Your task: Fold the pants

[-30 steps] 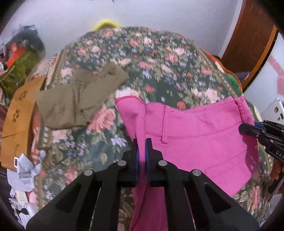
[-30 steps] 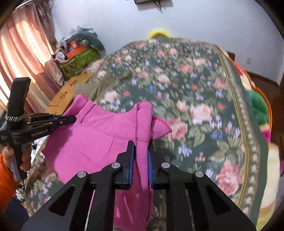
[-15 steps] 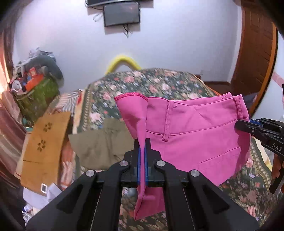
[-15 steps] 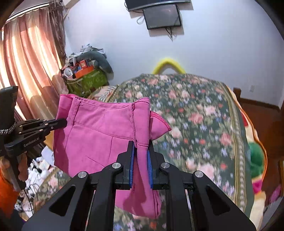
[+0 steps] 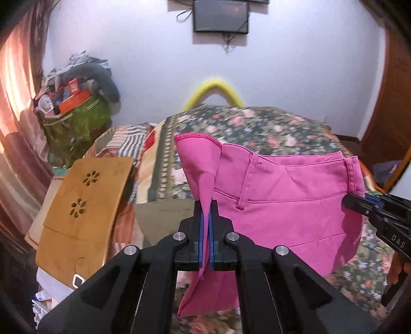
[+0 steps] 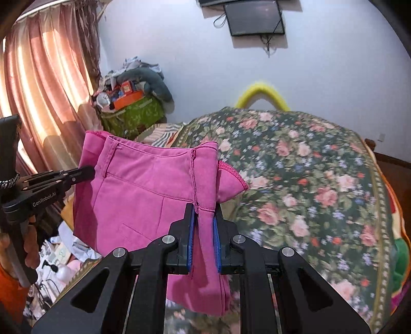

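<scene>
The pink pants (image 5: 282, 203) hang in the air above the floral bed (image 5: 257, 126), stretched by the waistband between my two grippers. My left gripper (image 5: 205, 218) is shut on one waistband corner, with fabric hanging down between its blue pads. My right gripper (image 6: 204, 221) is shut on the other waistband corner. The pants also show in the right wrist view (image 6: 143, 195). The right gripper appears at the right edge of the left wrist view (image 5: 359, 205), and the left gripper appears at the left of the right wrist view (image 6: 84, 173).
An olive garment (image 5: 164, 218) lies on the bed behind the left gripper. A brown cardboard sheet (image 5: 84, 210) leans beside the bed. A cluttered green bag (image 6: 133, 115) stands near the pink curtain (image 6: 46, 97). A wall monitor (image 6: 254, 18) hangs above a yellow hoop (image 6: 262, 92).
Both grippers have lifted the pink pants off the bed and tilted up, so the wall and monitor now show. Both have kept their hold.
</scene>
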{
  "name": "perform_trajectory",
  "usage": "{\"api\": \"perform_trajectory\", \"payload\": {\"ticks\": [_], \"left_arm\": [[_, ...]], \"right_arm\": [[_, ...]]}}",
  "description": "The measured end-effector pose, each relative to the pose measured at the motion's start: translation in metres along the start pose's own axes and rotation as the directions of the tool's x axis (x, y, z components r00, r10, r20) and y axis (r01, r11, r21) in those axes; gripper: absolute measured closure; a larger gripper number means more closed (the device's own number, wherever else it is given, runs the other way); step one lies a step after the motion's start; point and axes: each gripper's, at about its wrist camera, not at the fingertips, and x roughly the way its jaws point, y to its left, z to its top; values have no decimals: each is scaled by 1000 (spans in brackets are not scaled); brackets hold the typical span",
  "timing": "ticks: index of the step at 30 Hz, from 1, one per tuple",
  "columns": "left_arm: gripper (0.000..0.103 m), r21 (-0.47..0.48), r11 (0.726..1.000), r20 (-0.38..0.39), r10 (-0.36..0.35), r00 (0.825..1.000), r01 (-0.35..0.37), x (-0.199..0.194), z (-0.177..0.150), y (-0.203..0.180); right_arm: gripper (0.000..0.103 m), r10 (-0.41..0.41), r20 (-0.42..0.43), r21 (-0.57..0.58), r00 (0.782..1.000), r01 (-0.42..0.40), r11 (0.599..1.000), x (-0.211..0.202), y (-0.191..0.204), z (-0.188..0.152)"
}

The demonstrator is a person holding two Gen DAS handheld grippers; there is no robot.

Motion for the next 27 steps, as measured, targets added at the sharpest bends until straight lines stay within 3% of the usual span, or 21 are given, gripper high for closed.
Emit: {"api": "perform_trajectory", "payload": {"ticks": [13, 21, 24, 27], "left_arm": [[100, -108, 992, -111, 54, 992, -66, 126, -15, 58], [100, -152, 985, -230, 41, 972, -78, 196, -38, 71], [100, -156, 985, -243, 38, 969, -77, 202, -44, 72], [97, -150, 985, -244, 43, 969, -81, 198, -48, 75]], "right_arm": [[92, -40, -140, -57, 989, 32, 998, 121, 19, 0], [90, -85, -231, -110, 969, 61, 992, 171, 14, -11], [83, -110, -259, -136, 960, 77, 988, 176, 11, -17], [71, -143, -293, -132, 945, 109, 985, 174, 4, -22]]}}
